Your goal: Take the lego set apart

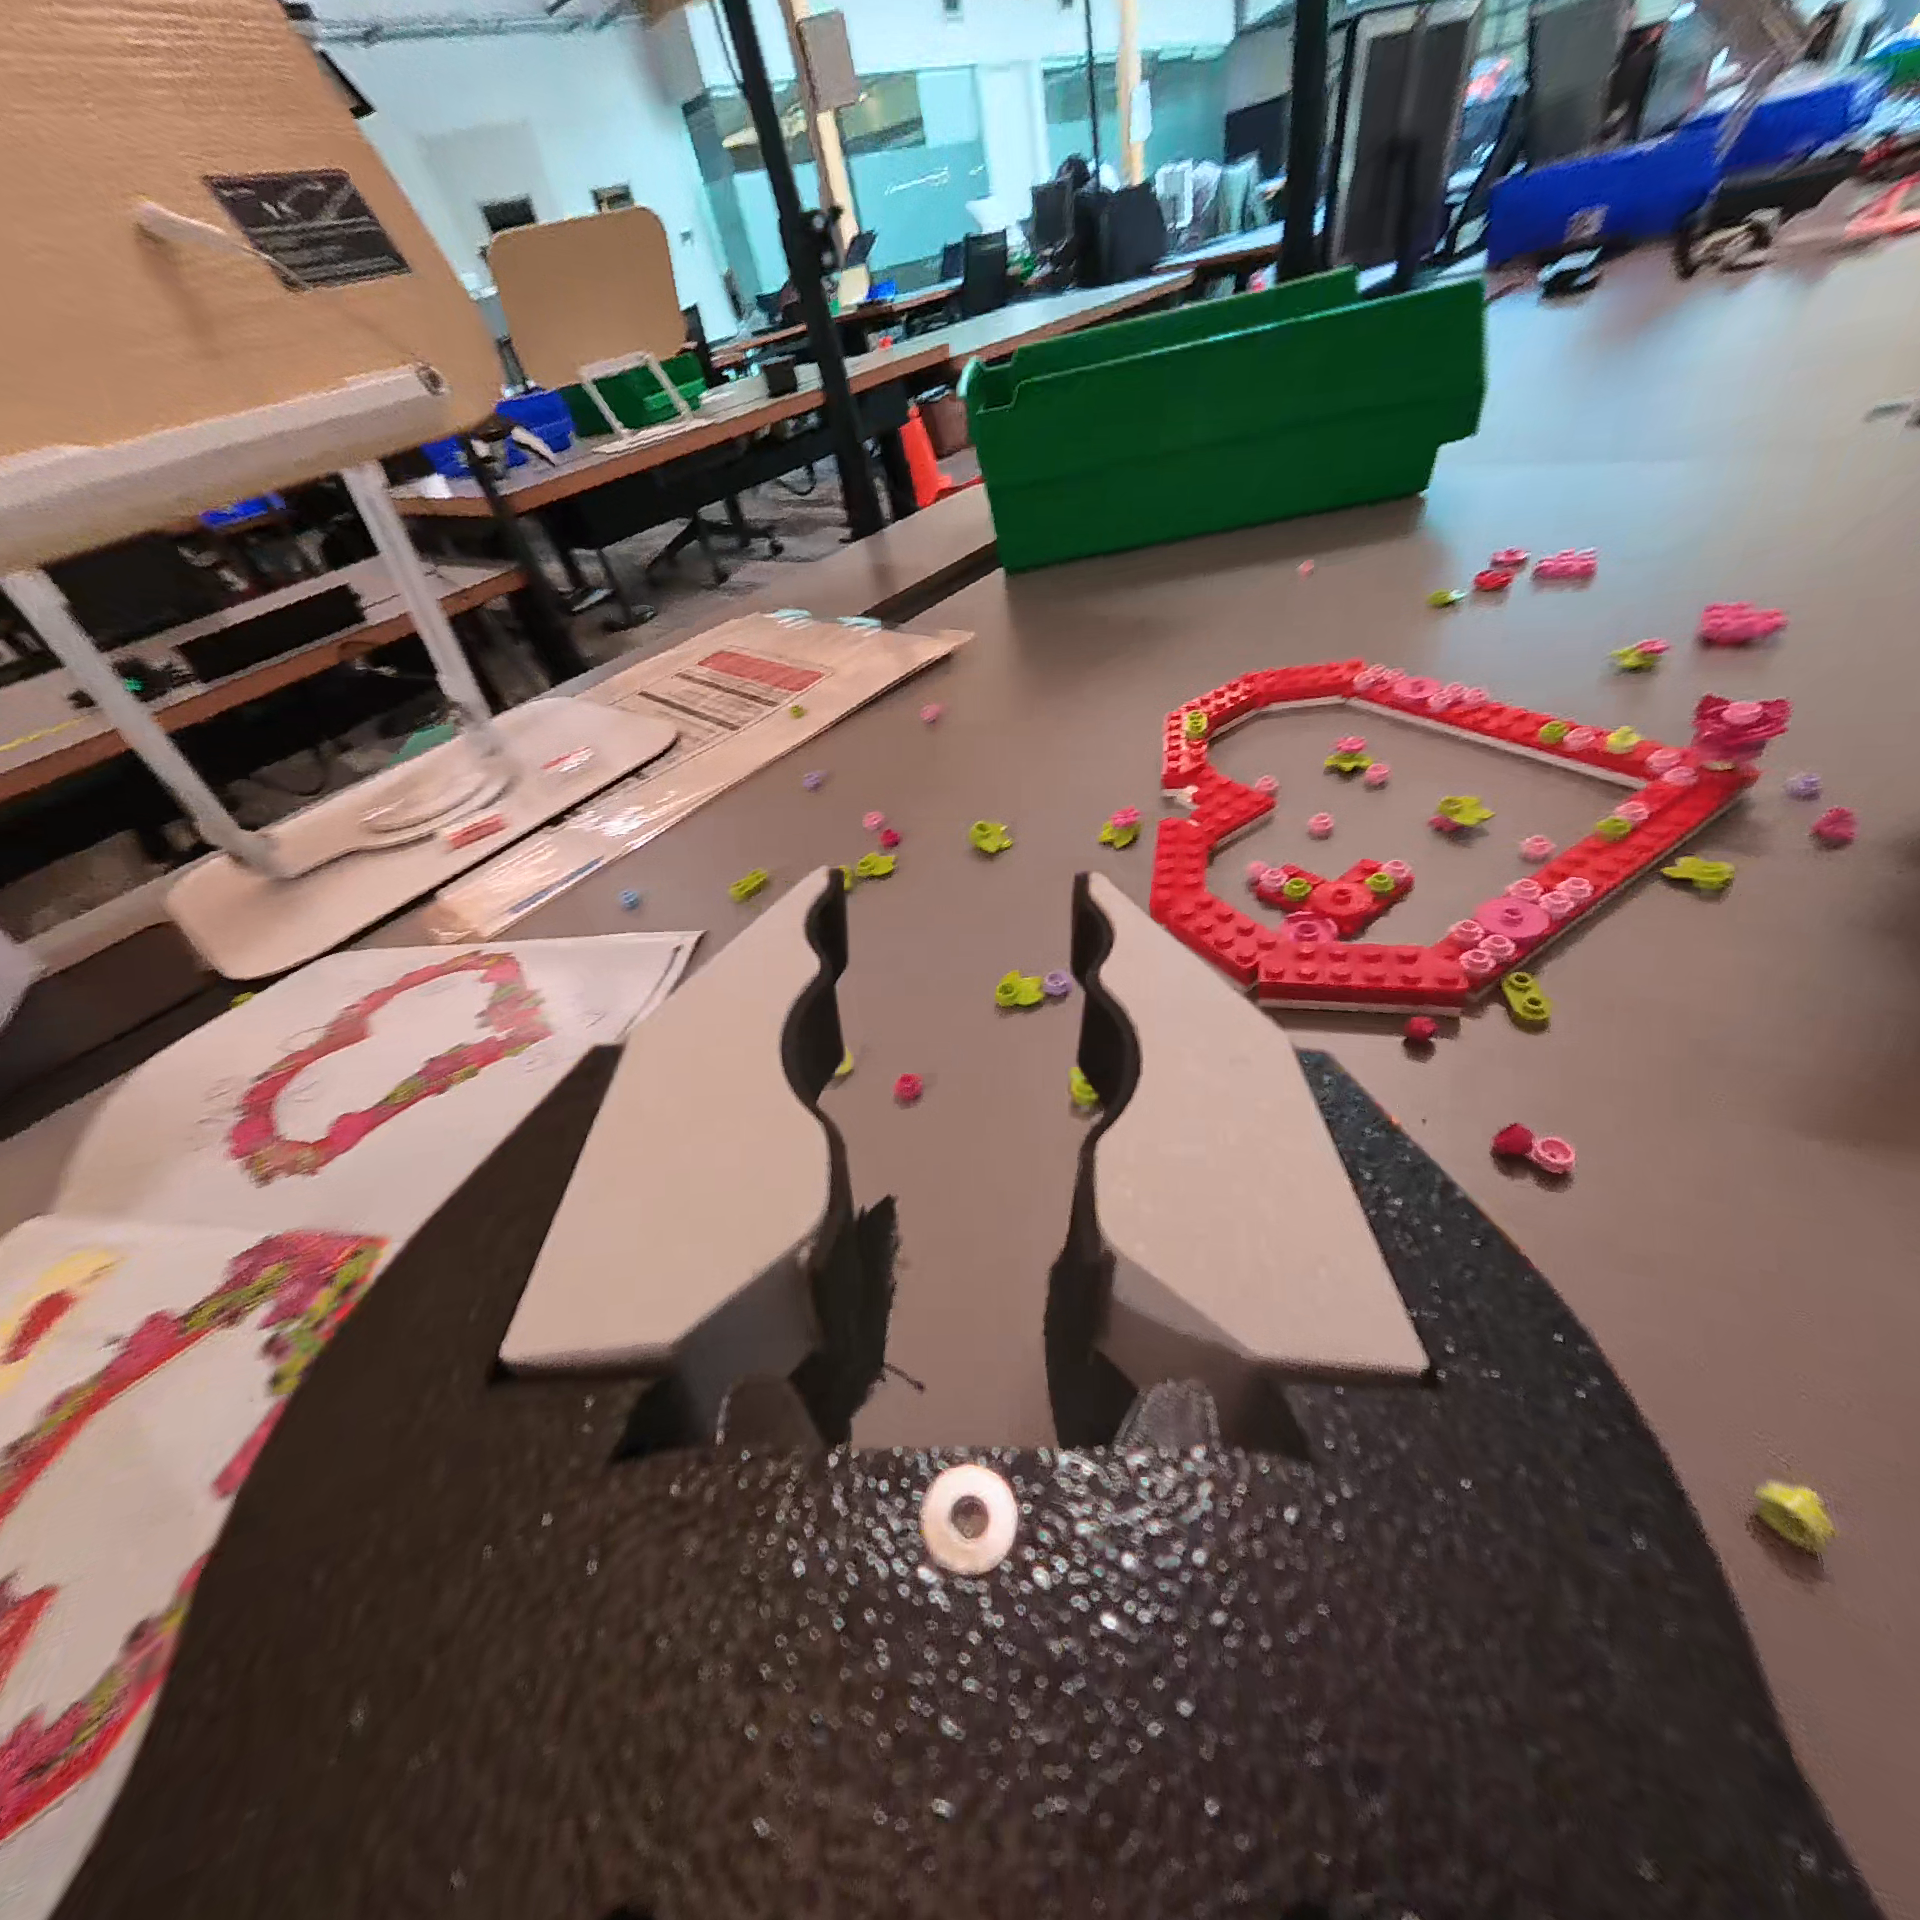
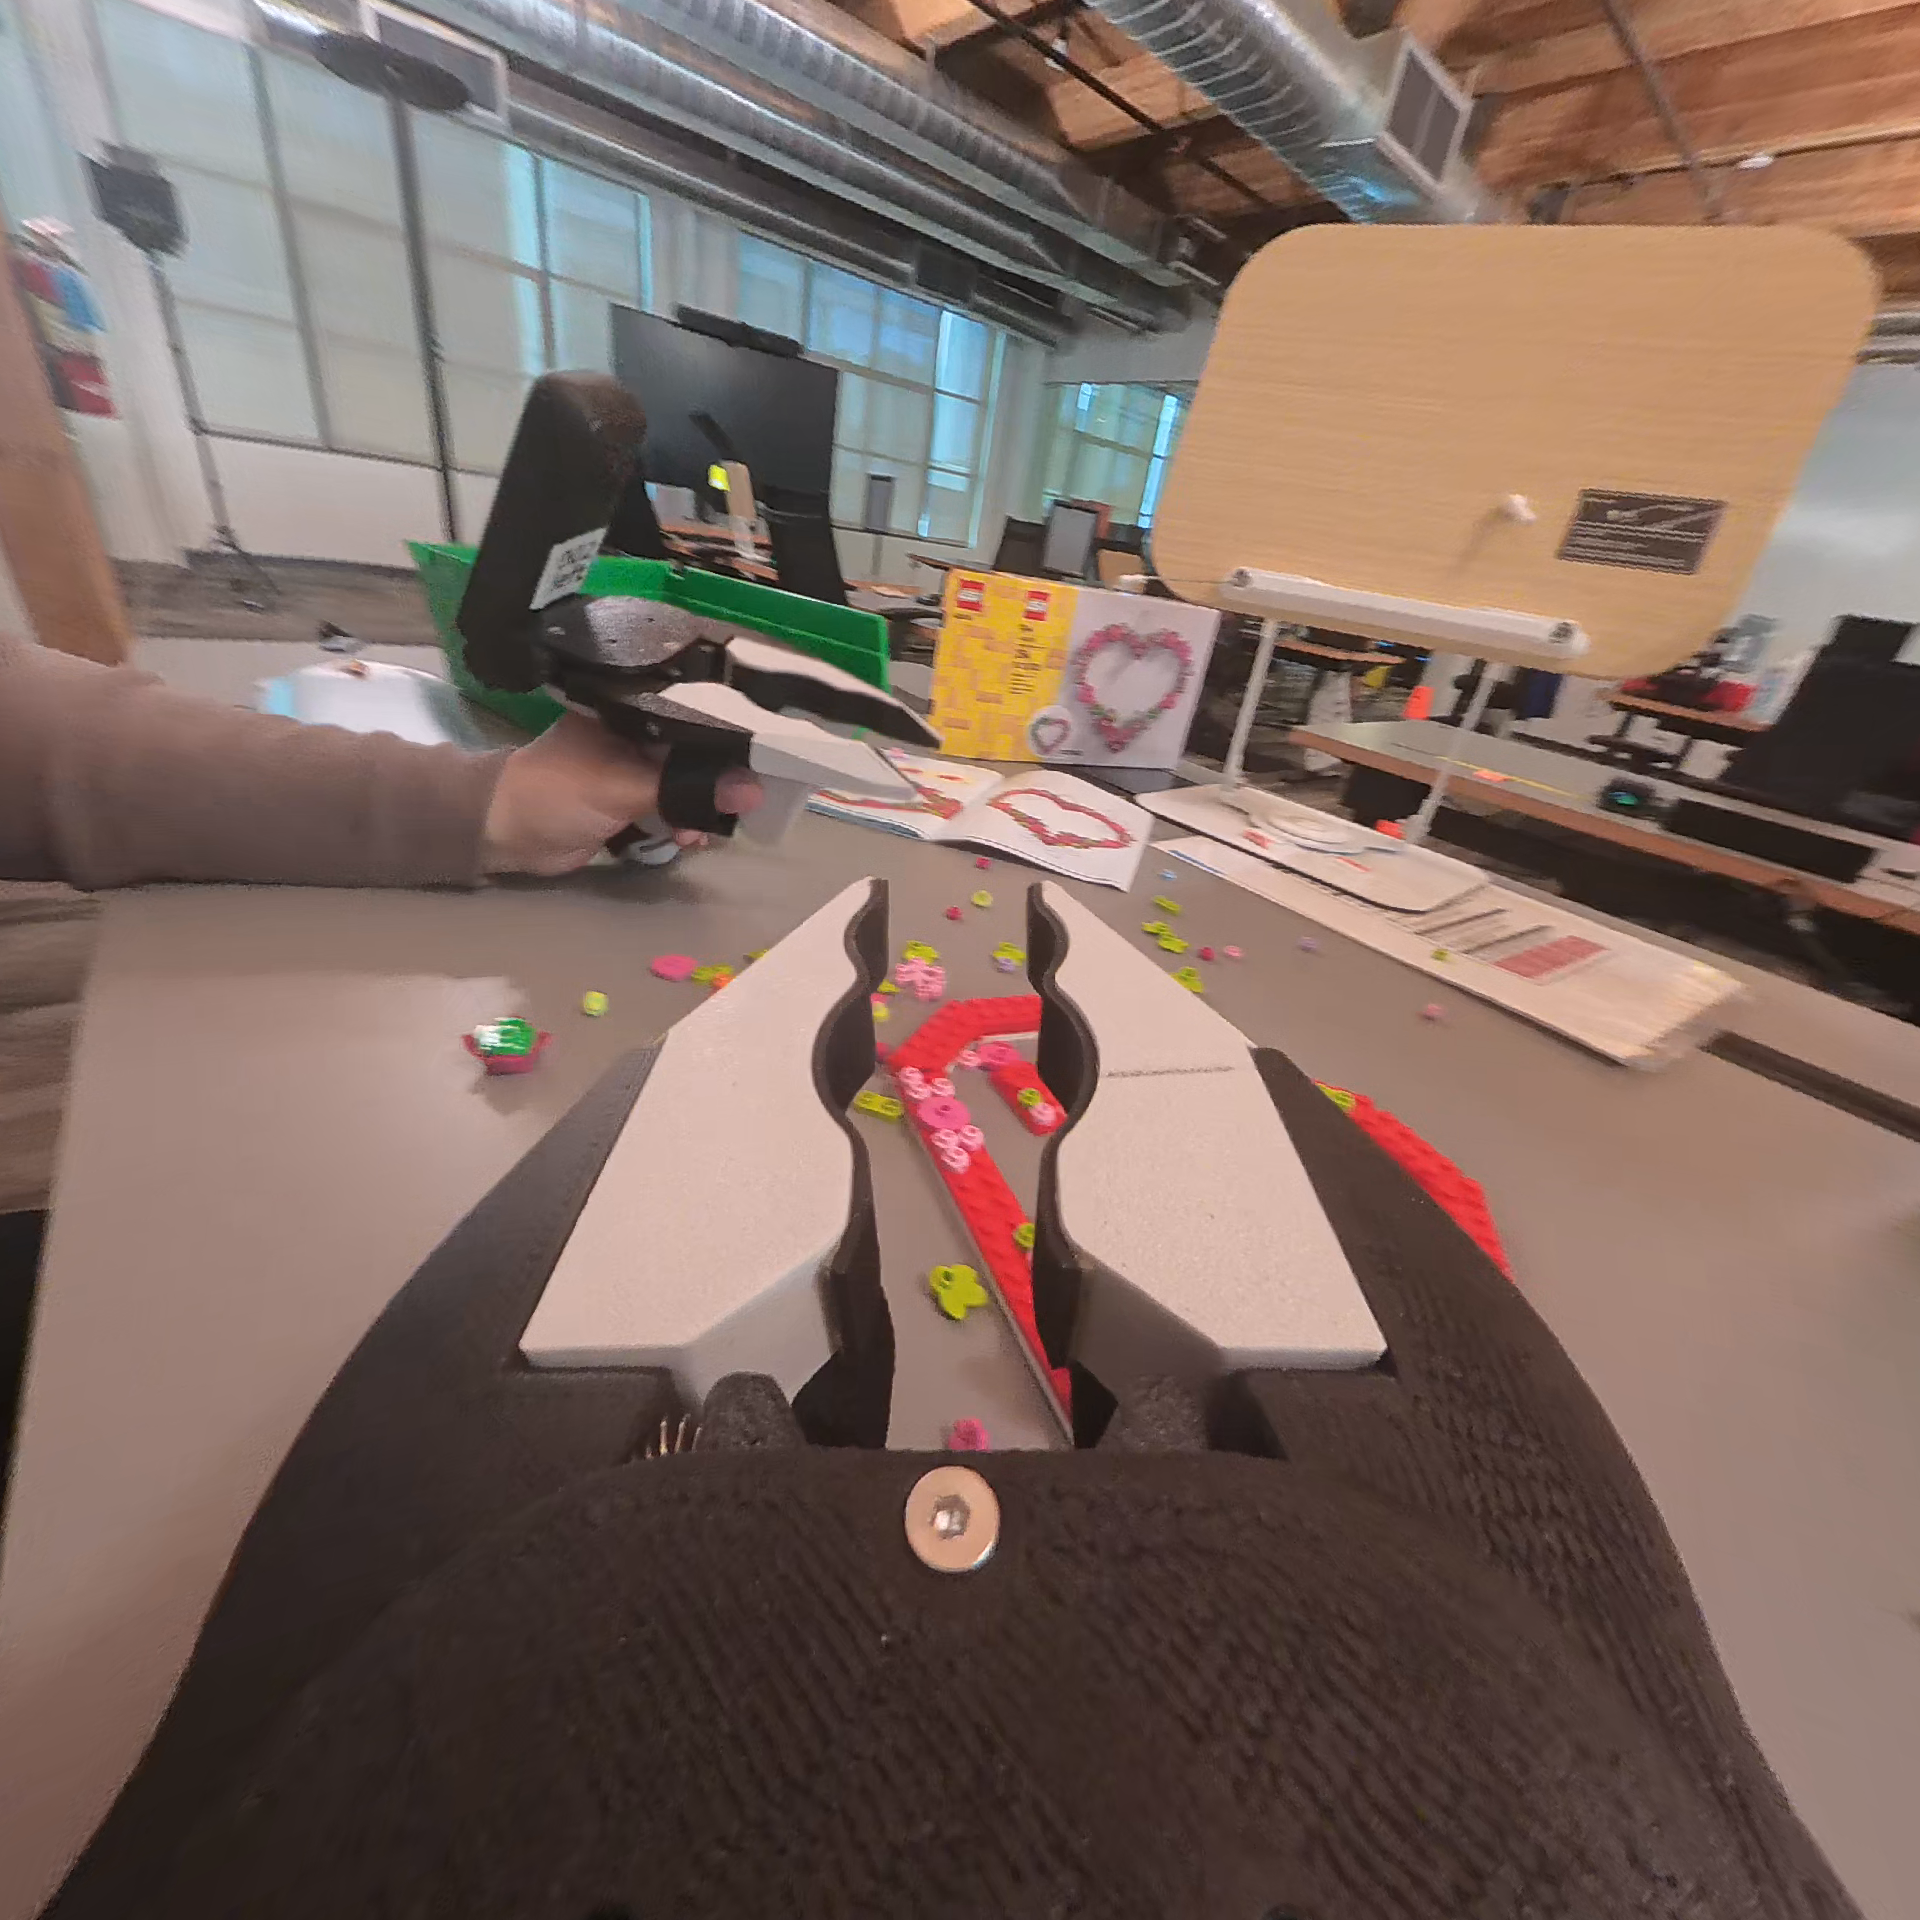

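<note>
The lego set is a red heart-shaped frame [image 1: 1455,831] lying flat on the grey table [image 1: 1558,1299], with pink studs and lime leaves still on its rim. Many small pink, red and lime pieces [image 1: 990,836] lie loose around and inside it. My left gripper [image 1: 958,904] is open and empty, to the left of the frame and above the table. My right gripper [image 2: 956,904] is open and empty, hovering over the frame [image 2: 966,1132], which shows between its fingers. The left gripper [image 2: 920,769] also shows in the right wrist view, held by a hand.
A green bin [image 1: 1226,416] stands behind the frame. An open instruction booklet [image 2: 1039,821] and the set's box [image 2: 1070,665] lie at the far side. A wooden book stand [image 2: 1507,447] on a white base rises beside them. A pink-and-green piece [image 2: 506,1042] sits alone at the left. My hands' fingertips stand some 20 centimetres from each other.
</note>
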Tool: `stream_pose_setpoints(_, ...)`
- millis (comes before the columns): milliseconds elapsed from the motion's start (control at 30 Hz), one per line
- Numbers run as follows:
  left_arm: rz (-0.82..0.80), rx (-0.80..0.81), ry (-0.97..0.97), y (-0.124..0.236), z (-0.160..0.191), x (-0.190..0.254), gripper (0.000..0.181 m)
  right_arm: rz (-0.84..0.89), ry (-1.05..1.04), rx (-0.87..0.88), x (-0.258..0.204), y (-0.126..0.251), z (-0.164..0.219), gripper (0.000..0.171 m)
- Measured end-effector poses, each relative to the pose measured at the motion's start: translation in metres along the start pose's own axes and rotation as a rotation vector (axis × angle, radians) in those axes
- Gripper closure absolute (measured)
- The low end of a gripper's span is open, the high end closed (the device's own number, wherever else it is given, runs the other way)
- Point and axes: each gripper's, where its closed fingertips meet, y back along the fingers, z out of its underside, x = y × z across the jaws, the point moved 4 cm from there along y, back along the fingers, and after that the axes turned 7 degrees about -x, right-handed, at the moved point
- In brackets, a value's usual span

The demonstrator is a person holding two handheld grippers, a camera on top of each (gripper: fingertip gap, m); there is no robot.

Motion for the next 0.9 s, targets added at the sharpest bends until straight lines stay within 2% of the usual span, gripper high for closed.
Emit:
stream_pose_setpoints(67, 0.014, -0.002, 0.022, -0.001, 0.000, -0.004, 0.148, 0.045, 0.015, -0.011, 0.004, 0.000, 0.001, 0.147)
stream_pose_setpoints(167, -0.008, 0.039, 0.078, 0.007, 0.000, -0.014, 0.148, 0.116, 0.029, -0.026, 0.012, 0.000, 0.003, 0.148)
stream_pose_setpoints(367, -0.033, 0.094, 0.075, 0.022, 0.000, -0.033, 0.170, 0.208, 0.062, -0.060, 0.020, -0.001, 0.006, 0.150)
stream_pose_setpoints(567, -0.180, 0.046, 0.035, 0.021, 0.011, -0.075, 0.177, 0.312, 0.106, -0.085, 0.029, 0.000, 0.007, 0.153)
stream_pose_setpoints(733, -0.274, 0.034, 0.027, 0.024, 0.016, -0.103, 0.177, 0.329, 0.105, -0.089, 0.031, 0.001, 0.007, 0.154)
stream_pose_setpoints(900, -0.429, 0.064, 0.131, 0.048, 0.024, -0.144, 0.179, 0.322, 0.122, -0.084, 0.028, 0.001, 0.006, 0.154)
